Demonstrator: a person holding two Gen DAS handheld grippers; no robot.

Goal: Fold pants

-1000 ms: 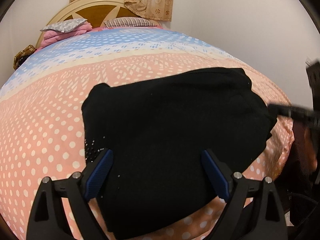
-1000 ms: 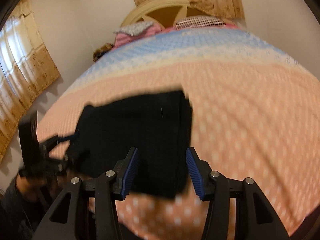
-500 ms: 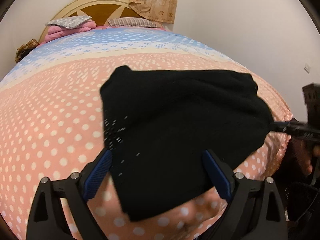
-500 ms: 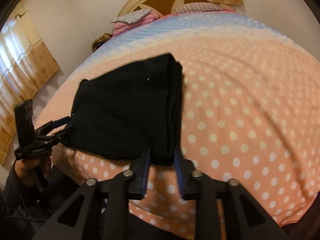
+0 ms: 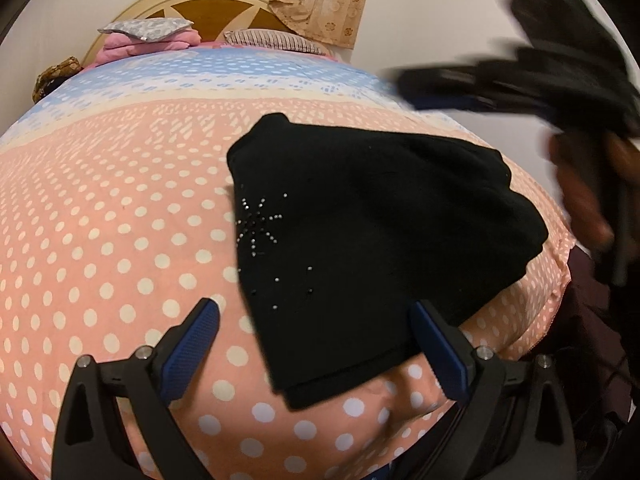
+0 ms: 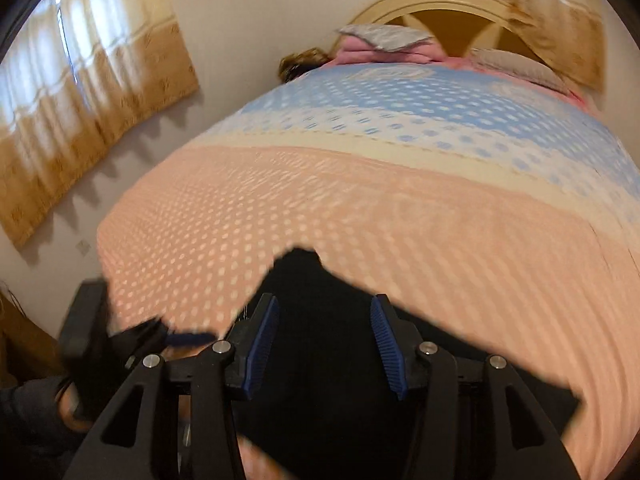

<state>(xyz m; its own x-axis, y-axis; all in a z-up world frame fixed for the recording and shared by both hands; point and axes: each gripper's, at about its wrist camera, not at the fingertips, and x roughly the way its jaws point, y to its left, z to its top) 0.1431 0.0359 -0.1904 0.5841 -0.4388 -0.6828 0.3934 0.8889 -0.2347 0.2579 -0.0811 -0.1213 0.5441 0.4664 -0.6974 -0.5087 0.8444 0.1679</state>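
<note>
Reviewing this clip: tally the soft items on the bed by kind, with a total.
Black folded pants: 1
Pillows at the headboard, grey patterned pillow and striped pillow: 2
Pink folded bedding: 1
Total: 4

No words, labels, brand names or numbers can be read in either view. The black pants [image 5: 380,240] carry only a starburst of small shiny studs [image 5: 260,224], which spells nothing, and the bedspread [image 5: 120,200] shows plain white dots with no lettering
</note>
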